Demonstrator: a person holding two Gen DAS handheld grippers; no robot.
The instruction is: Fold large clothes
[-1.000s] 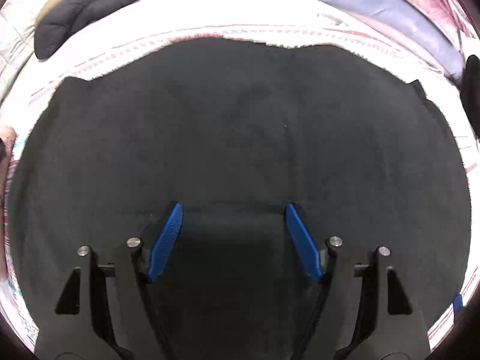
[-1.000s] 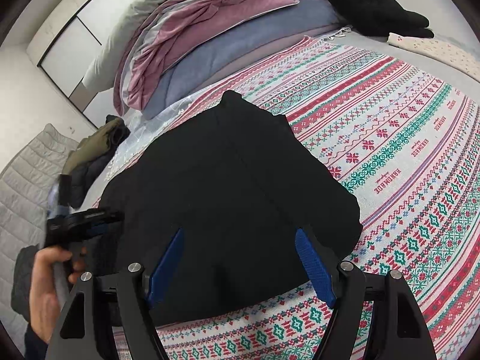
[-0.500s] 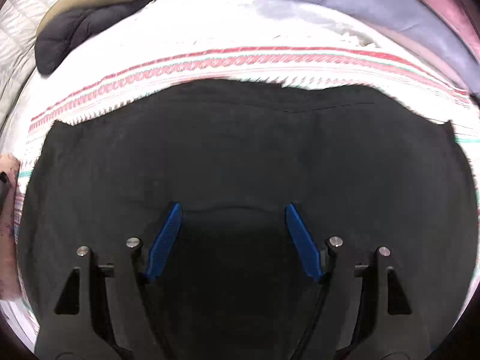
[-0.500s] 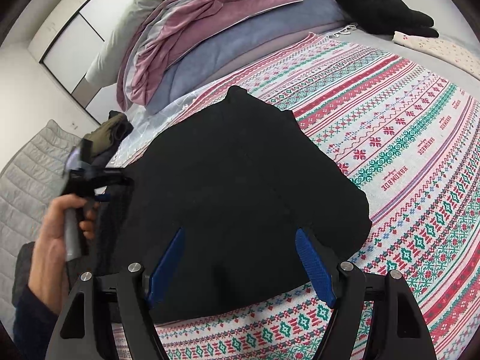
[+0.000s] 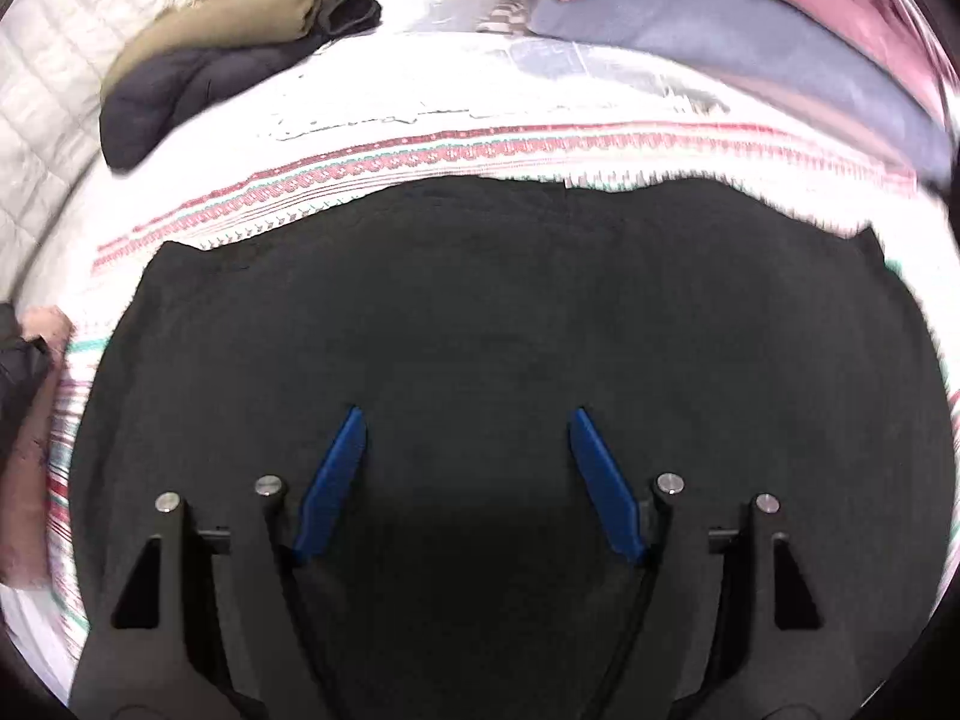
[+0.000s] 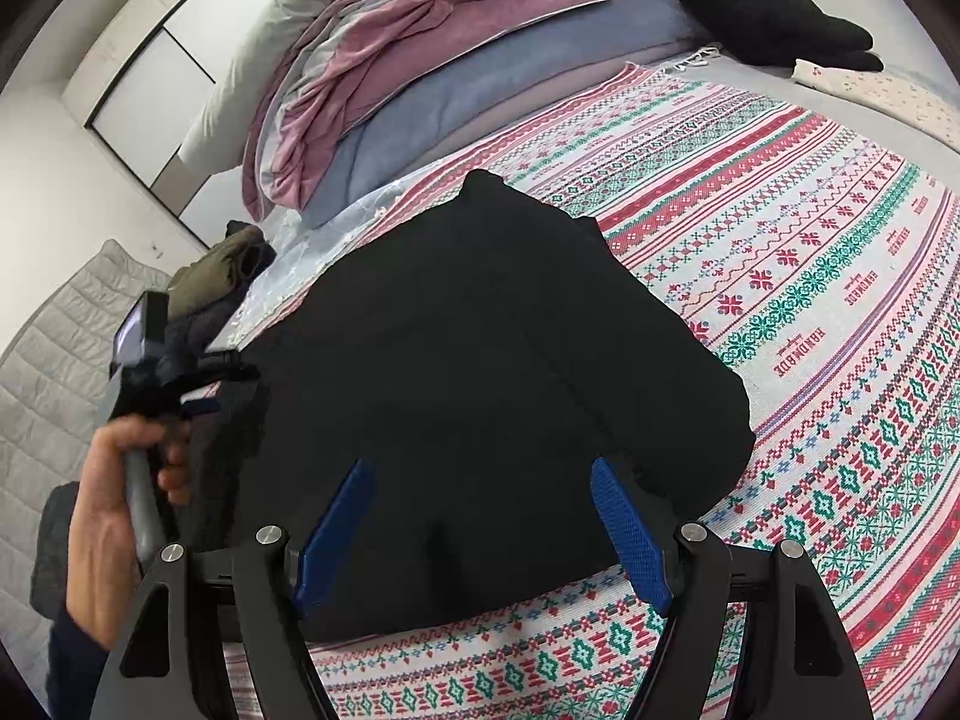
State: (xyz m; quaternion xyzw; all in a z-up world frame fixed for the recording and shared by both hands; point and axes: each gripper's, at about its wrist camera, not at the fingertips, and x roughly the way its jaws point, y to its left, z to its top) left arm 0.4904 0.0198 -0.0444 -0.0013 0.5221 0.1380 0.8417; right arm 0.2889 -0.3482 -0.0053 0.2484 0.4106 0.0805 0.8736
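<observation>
Left wrist view, left gripper (image 5: 467, 417) spread wide over black garment (image 5: 510, 324), right gripper (image 6: 483, 468) also wide apart, patterned blanket (image 6: 810, 276) under garment.

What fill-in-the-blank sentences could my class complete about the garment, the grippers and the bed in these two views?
1. The garment lying on the patterned blanket is ____ in colour.
2. The left gripper and right gripper both have their jaws ____.
3. The gripper pads are ____ in colour.
4. The pink duvet is piled on a ____ one.

Missing words: black; open; blue; blue
</observation>
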